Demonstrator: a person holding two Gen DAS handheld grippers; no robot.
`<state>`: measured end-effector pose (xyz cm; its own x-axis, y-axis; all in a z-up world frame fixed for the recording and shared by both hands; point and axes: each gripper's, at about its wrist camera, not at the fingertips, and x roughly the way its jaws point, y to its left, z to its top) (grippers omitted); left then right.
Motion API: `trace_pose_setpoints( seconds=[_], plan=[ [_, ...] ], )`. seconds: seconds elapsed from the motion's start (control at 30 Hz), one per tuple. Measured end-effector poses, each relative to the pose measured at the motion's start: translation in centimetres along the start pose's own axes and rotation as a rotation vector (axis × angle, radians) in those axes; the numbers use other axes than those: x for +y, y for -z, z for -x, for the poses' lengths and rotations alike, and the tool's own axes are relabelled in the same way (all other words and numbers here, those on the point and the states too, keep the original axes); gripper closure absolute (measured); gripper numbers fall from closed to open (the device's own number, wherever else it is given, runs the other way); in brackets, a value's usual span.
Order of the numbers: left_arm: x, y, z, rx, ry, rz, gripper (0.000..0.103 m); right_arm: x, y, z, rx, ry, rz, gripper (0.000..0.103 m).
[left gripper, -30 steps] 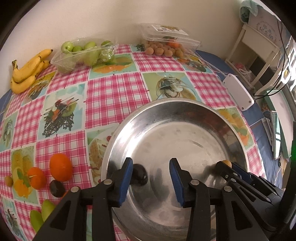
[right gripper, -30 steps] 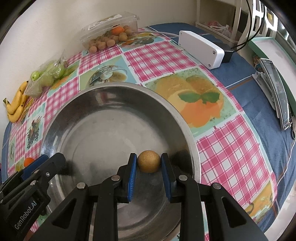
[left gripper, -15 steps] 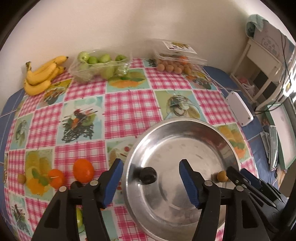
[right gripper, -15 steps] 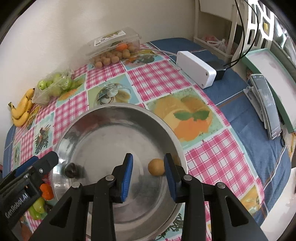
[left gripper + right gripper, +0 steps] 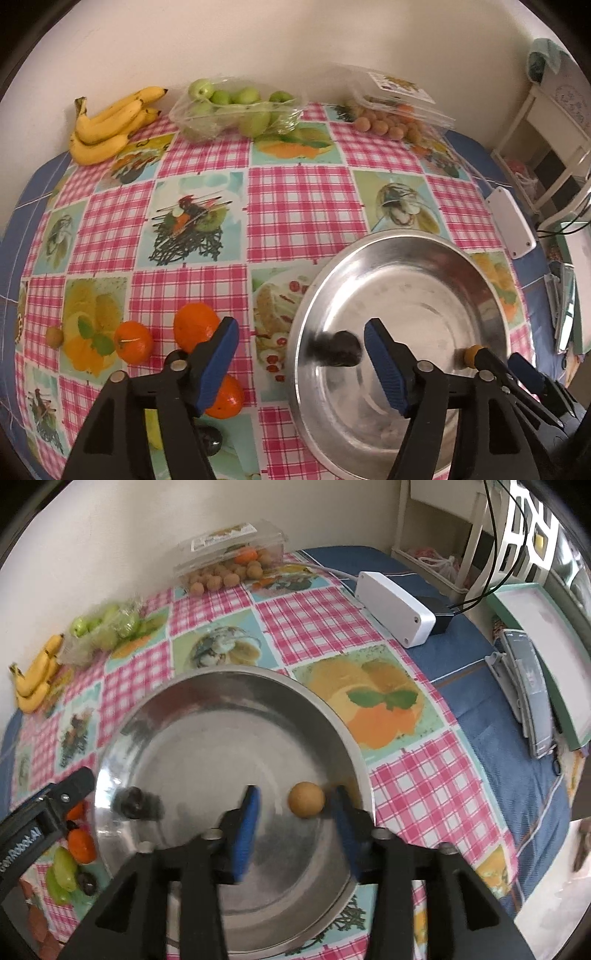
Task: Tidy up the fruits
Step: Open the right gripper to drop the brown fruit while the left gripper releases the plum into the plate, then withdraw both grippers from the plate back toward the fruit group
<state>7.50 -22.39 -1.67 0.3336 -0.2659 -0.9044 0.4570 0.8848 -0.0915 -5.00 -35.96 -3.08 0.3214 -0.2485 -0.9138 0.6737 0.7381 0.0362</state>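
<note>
On the checked tablecloth (image 5: 303, 199), bananas (image 5: 107, 125) lie at ten o'clock, bagged green fruit (image 5: 236, 109) at twelve, a clear box of small tan fruit (image 5: 391, 118) at one. Three oranges (image 5: 195, 326) sit at eight. The left gripper (image 5: 301, 363) has just been opening; its blue pads are spread and pinch nothing. A dark fruit (image 5: 340, 349) lies at the steel bowl's (image 5: 491, 295) nine o'clock side. The right gripper (image 5: 293, 818), also just opening, stands parted around a tan round fruit (image 5: 306, 799), which rests on the bowl floor just beside the right pad.
</note>
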Motion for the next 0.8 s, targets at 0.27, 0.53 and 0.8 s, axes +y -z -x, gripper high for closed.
trace_pose_setpoints(
  seconds=[0.27, 0.53, 0.8],
  plan=[
    [0.6, 0.1, -0.7, 0.013, -0.059, 0.007, 0.019, 0.2, 0.5, -1.2, 0.039, 0.013, 0.024, 0.038],
    [1.2, 0.0, -1.1, 0.015, -0.102, 0.017, 0.007, 0.4, 0.6, -1.1, 0.040, 0.005, 0.031, 0.032],
    [1.3, 0.0, -1.1, -0.001, -0.129, 0.005, 0.000, 0.5, 0.2, -0.3, 0.009, 0.005, 0.036, 0.025]
  ],
)
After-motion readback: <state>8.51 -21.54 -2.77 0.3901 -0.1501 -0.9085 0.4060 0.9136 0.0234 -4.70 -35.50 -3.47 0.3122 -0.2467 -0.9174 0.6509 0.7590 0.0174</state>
